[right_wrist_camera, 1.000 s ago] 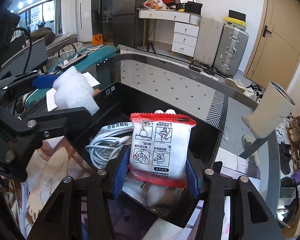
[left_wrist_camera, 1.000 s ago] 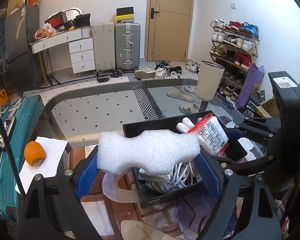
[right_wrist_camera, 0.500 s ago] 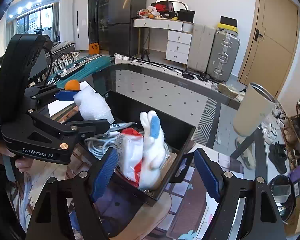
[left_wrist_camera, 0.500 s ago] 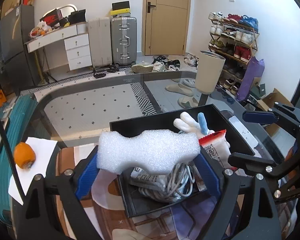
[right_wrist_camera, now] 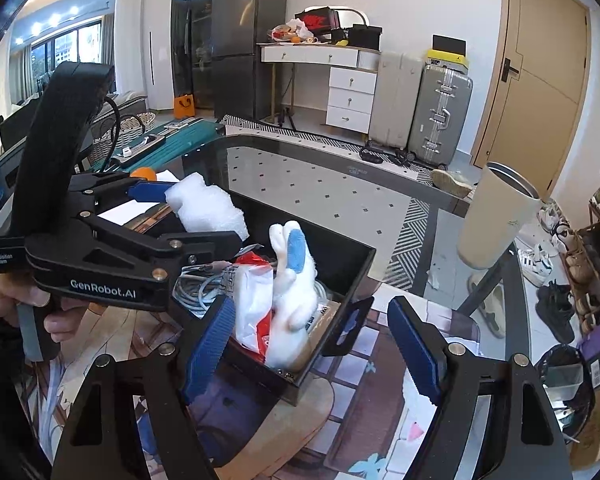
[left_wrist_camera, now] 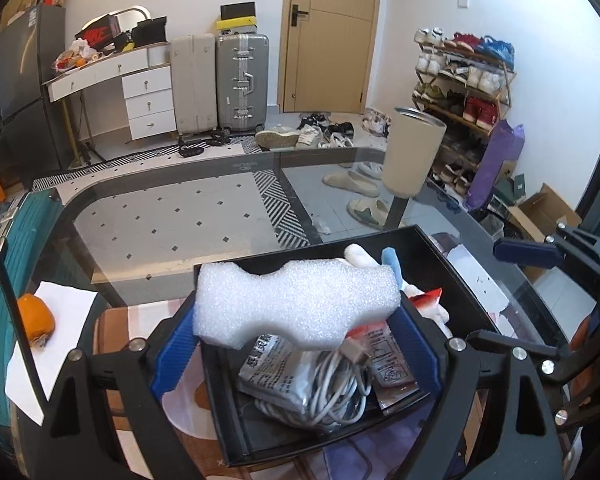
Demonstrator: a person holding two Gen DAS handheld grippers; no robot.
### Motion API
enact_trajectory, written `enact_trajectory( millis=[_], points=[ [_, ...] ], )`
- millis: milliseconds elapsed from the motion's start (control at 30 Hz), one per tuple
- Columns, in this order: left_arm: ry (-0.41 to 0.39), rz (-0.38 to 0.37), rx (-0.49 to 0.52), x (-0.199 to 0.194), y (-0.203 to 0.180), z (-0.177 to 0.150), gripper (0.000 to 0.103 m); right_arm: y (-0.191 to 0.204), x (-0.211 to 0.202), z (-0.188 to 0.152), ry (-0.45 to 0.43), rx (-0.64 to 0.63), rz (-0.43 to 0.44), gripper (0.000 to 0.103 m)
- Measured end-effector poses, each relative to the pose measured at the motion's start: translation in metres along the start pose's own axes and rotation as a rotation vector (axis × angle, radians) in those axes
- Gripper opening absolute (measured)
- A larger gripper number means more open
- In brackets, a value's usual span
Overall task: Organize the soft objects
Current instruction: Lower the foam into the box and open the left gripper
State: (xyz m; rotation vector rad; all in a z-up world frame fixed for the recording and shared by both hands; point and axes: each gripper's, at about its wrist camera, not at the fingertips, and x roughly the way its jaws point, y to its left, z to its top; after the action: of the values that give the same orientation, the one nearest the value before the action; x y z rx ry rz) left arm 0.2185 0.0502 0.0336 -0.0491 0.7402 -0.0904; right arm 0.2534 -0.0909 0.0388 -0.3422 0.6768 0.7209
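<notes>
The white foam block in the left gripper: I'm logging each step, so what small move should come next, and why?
Probably lower the white foam block a little into the black rectangular tray and then open the left gripper. The block hangs above the tray's coiled white cable, clamped between the blue pads, while the right gripper stands open and empty.

A white foam block [left_wrist_camera: 296,304] hangs level above the black box [left_wrist_camera: 452,276], where a white-and-blue plush rabbit [right_wrist_camera: 292,280] stands upright beside a red-and-white packet [right_wrist_camera: 252,300].
</notes>
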Motion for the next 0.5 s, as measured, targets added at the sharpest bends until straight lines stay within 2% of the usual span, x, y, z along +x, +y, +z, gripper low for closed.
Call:
enact_trajectory(
  millis=[333, 367, 400, 500],
  points=[
    [0.022, 0.008, 0.013, -0.001, -0.004, -0.007, 0.092, -0.002, -0.011, -0.001, -0.022, 0.014, -0.008, 0.08],
    [0.019, 0.011, 0.016, -0.004, -0.005, -0.008, 0.093, -0.002, -0.012, -0.001, -0.024, 0.018, -0.011, 0.08],
    [0.01, 0.013, 0.01, -0.008, -0.005, -0.009, 0.102, -0.002, -0.014, -0.002, -0.027, 0.023, -0.014, 0.08],
    [-0.006, 0.056, 0.003, -0.012, -0.006, -0.01, 0.103, -0.003, -0.018, -0.004, -0.029, 0.038, -0.02, 0.08]
  ],
)
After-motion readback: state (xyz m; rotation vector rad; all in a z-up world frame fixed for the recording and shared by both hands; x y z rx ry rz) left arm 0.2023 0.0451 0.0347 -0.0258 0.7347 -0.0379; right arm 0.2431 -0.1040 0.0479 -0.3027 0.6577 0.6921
